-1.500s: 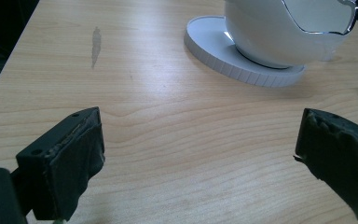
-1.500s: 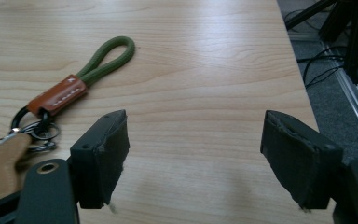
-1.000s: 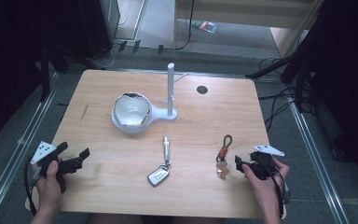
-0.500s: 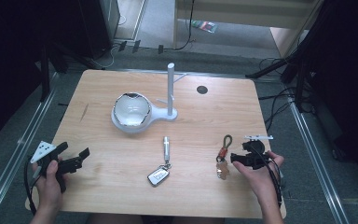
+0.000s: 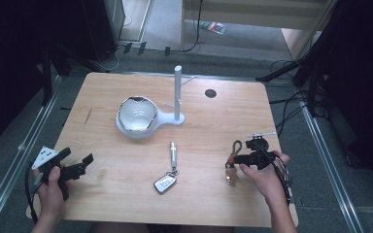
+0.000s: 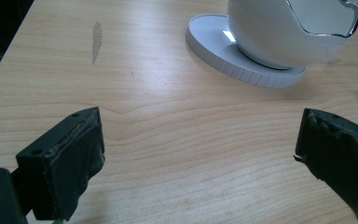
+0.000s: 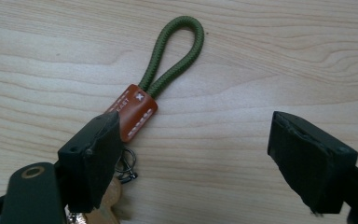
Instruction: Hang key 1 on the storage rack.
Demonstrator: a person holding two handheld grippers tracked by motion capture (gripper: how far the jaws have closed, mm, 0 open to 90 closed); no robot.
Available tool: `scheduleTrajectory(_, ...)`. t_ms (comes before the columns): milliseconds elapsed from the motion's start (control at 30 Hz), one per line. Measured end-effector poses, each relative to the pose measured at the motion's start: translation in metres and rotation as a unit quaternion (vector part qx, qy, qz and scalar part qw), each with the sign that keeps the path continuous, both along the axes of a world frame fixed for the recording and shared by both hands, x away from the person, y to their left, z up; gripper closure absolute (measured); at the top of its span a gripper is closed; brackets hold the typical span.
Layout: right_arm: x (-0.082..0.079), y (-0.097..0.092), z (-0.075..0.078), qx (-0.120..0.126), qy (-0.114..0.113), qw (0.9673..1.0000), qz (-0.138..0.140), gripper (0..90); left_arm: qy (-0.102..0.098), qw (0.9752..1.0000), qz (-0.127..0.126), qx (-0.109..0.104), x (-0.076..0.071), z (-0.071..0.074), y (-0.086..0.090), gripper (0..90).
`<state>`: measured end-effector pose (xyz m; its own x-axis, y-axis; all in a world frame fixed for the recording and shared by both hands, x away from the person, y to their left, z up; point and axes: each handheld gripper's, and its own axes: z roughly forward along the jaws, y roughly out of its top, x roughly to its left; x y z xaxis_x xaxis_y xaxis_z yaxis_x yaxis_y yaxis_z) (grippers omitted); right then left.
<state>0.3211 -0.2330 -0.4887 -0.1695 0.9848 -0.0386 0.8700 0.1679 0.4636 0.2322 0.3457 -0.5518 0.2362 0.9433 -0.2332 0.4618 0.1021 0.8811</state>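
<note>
Two tools low over table: right tool (image 5: 237,158) jaws just widening beside keychain (image 7: 165,70); left tool (image 5: 81,165) released.

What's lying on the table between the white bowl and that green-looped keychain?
In the high view, a car key fob with a small metal cylinder lies between bowl and keychain.

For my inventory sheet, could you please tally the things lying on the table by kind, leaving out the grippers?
Keychains: 2, a green cord loop keychain with a brown leather tab, and a silver car key fob with a small metal cylinder.
Stands: 1, the white stand with its bowl.
Total: 3
</note>
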Motion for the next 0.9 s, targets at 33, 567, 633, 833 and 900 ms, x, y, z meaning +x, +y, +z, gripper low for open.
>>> scheduleTrajectory(33,0.002,0.003,0.001,0.0,0.006,1.0,0.0,17.5,0.0,1.0,0.0,0.0,0.0,0.0,0.0,1.7)
scheduleTrajectory(567,0.015,0.023,0.0,0.019,0.04,0.999,0.003,14.9,0.001,1.0,-0.001,-0.001,0.0,0.0,0.0,1.7)
scheduleTrajectory(633,0.016,0.025,-0.002,0.02,0.05,0.9986,0.001,15.3,0.001,1.0,-0.001,-0.001,0.0,0.0,0.0,1.7)
scheduleTrajectory(833,0.023,0.028,-0.006,0.031,0.066,0.9971,-0.024,20.2,0.002,1.0,-0.001,-0.001,0.0,0.0,0.0,1.7)
scheduleTrajectory(900,0.025,0.028,-0.004,0.043,0.068,0.9959,-0.041,24.3,0.002,1.0,-0.001,-0.001,0.0,0.0,0.0,1.7)
